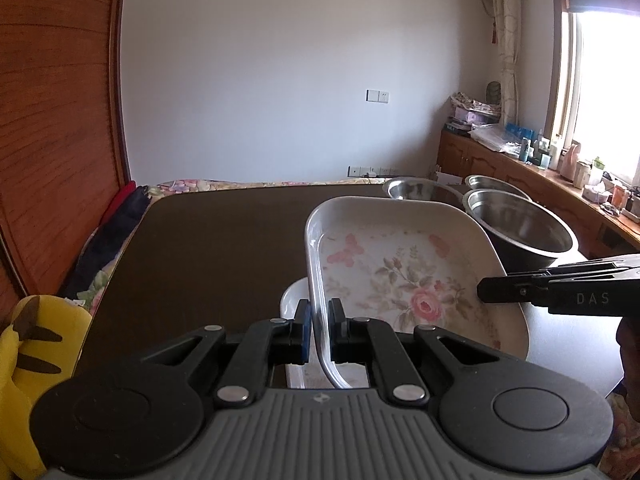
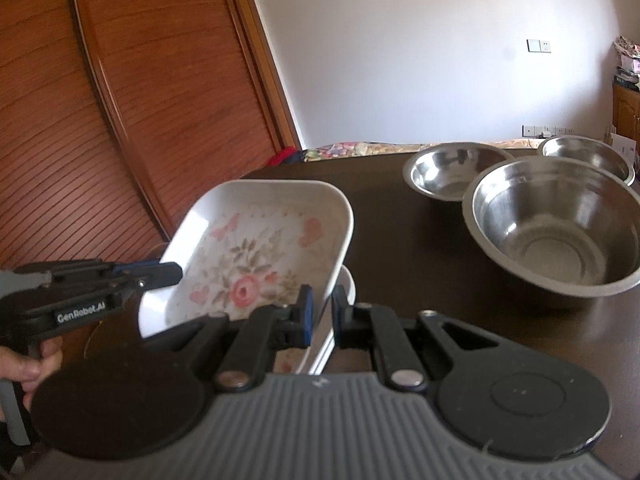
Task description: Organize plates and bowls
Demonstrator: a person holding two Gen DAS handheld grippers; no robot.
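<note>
Home bedroom: wooden wardrobe [image 1: 60,140] at nine o'clock, floral bedding [image 1: 188,185] at twelve, cluttered windowsill [image 1: 580,172] at two.

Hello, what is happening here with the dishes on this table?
A person holds a gripper in each hand, and both are clamped on one floral dish. The left gripper grips its left rim, the right gripper its right rim. The dish is held above a second white dish, which lies on the dark table. Three steel bowls stand apart on the table to the right, the nearest being the largest. They are not stacked yet.
</note>
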